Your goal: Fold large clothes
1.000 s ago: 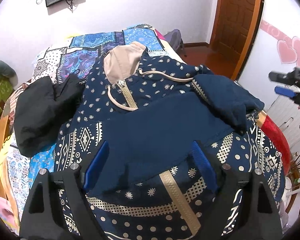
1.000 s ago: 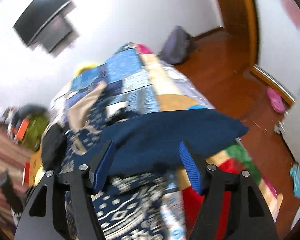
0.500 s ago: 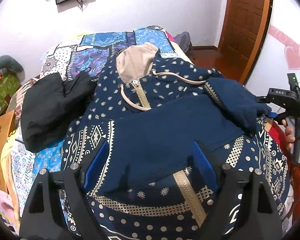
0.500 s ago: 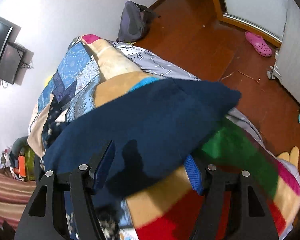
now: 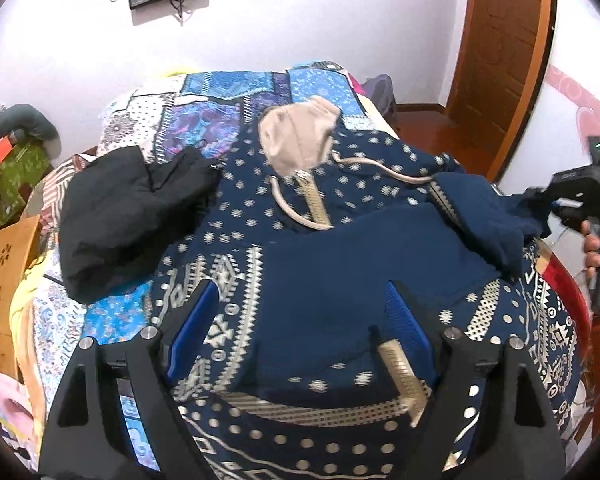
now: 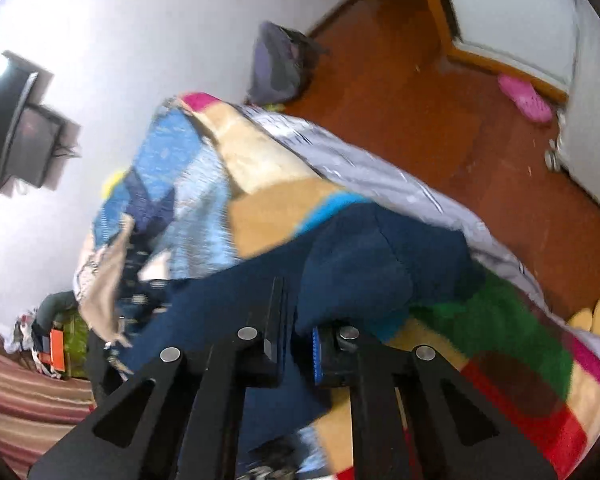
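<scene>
A navy-blue zip hoodie with cream geometric patterning and a beige-lined hood (image 5: pixel 340 240) lies spread front-up on a bed covered by a blue patchwork quilt (image 5: pixel 220 120), hood toward the far wall and hem at the near edge, so its long axis runs near to far. The left sleeve is already laid across the chest. The right gripper (image 6: pixel 296 344), its jaws closed, pinches the plain navy right sleeve (image 6: pixel 380 264) at the bed's right edge; the left gripper (image 5: pixel 300 320) hovers above the hem with jaws wide apart, holding nothing. A black garment (image 5: pixel 128 208) sits crumpled just left of the hoodie. The fleece looks thick, soft and limp, likely to sag and drag rather than slide, so cuffs, hem corners and shoulder seams seem the surest places to take hold.
</scene>
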The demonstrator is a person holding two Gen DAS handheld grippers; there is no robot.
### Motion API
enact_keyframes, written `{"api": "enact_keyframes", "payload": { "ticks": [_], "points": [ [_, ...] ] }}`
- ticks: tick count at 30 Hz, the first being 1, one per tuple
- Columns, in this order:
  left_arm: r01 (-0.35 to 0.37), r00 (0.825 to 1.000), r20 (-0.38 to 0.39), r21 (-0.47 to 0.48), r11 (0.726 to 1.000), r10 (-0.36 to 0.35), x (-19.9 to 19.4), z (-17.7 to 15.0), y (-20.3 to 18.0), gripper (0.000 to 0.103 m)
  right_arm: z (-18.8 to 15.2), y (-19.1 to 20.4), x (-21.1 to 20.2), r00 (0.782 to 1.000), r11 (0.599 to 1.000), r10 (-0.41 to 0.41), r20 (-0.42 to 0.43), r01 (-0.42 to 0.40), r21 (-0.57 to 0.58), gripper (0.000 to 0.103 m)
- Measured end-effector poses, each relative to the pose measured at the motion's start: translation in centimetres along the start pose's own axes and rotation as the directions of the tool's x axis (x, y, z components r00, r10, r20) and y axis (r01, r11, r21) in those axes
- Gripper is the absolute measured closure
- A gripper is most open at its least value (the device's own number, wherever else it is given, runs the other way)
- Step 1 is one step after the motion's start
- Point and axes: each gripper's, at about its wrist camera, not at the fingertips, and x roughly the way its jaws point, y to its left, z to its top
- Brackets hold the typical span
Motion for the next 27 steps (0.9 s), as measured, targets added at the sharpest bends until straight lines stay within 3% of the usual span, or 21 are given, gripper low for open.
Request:
{"api": "enact_keyframes", "payload": {
  "ticks": [7,11,15,21,27],
  "points": [
    [-0.040,0.998,0.049,-0.040,0.998,0.042,-2.1,0.2,3.1,0.019,-1.9,9.4,-5.4,0.988,0.957,0.145,0.059,-0.125,-0.262,0.095],
    [-0.043,0.996,0.076,-0.078,0.996,0.049,-3.3,0.0,4.8,0.019,-4.0,14.1,-6.4,0.975,0.909,0.222,0.026,-0.197,-0.367,0.095],
    [-0.051,0.994,0.095,-0.100,0.994,0.061,-4.3,-0.5,6.3,0.019,-7.1,18.4,-5.8,0.958,0.852,0.281,-0.057,-0.276,-0.445,0.095],
    [-0.070,0.991,0.100,-0.130,0.989,0.083,-5.1,-1.1,8.6,0.019,-12.1,23.0,-1.2,0.942,0.790,0.259,-0.212,-0.333,-0.515,0.095],
    [-0.080,0.992,0.085,-0.166,0.983,0.095,-5.5,-1.9,11.0,0.019,-18.3,25.2,4.7,0.913,0.748,0.132,-0.385,-0.347,-0.566,0.095]
  ]
}}
